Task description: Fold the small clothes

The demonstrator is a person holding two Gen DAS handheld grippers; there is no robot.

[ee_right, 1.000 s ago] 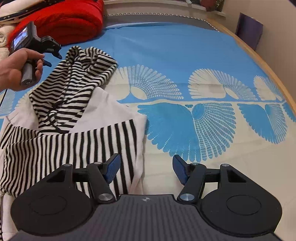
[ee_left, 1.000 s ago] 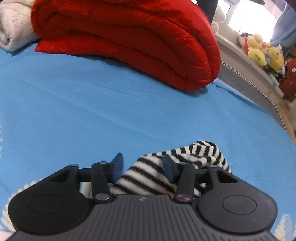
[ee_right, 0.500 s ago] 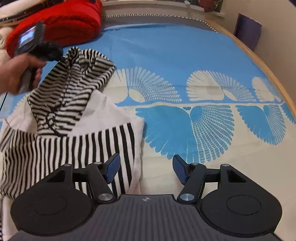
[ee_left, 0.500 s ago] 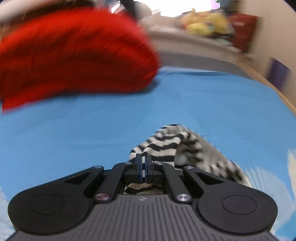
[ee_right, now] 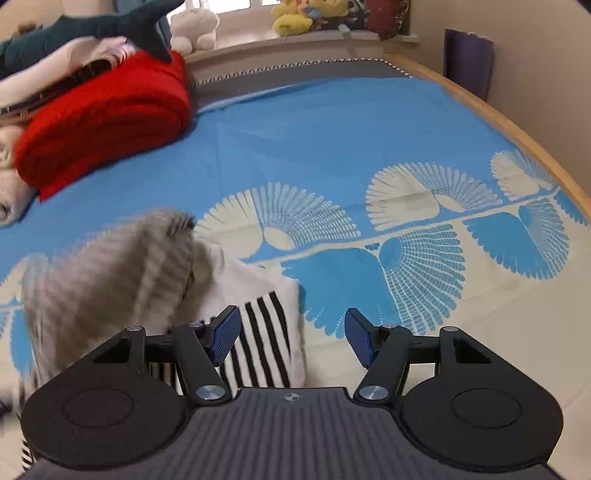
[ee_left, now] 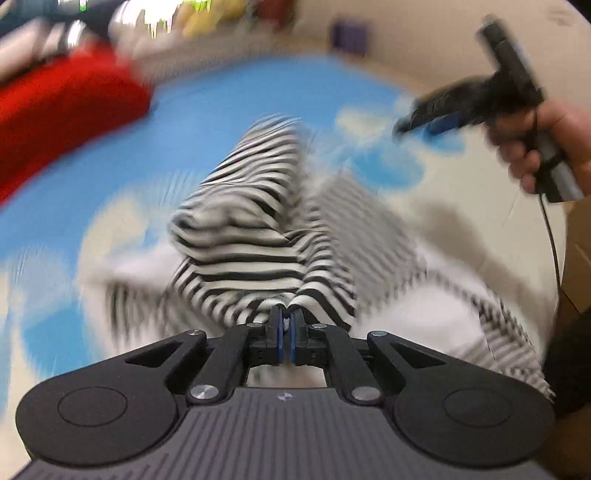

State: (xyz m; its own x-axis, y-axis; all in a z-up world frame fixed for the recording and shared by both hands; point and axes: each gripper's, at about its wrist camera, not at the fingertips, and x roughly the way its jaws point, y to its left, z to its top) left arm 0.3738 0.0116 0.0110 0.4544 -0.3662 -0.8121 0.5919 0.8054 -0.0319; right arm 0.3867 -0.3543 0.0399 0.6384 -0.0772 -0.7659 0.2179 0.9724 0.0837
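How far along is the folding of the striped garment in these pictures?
Done: nothing looks neatly folded yet. In hand: the left gripper is shut on the black-and-white striped hooded garment, pulling its hood over the body. Left: the open right gripper holds nothing, and the body remains spread on the blue patterned bedsheet.

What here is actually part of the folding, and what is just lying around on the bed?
Part of the job:
- striped top, pinched at its edge
- left gripper, shut on the cloth
- right gripper, open, holding nothing

Just lying about:
- red blanket, folded
- soft toys on the sill
- blue bedsheet, only the work surface
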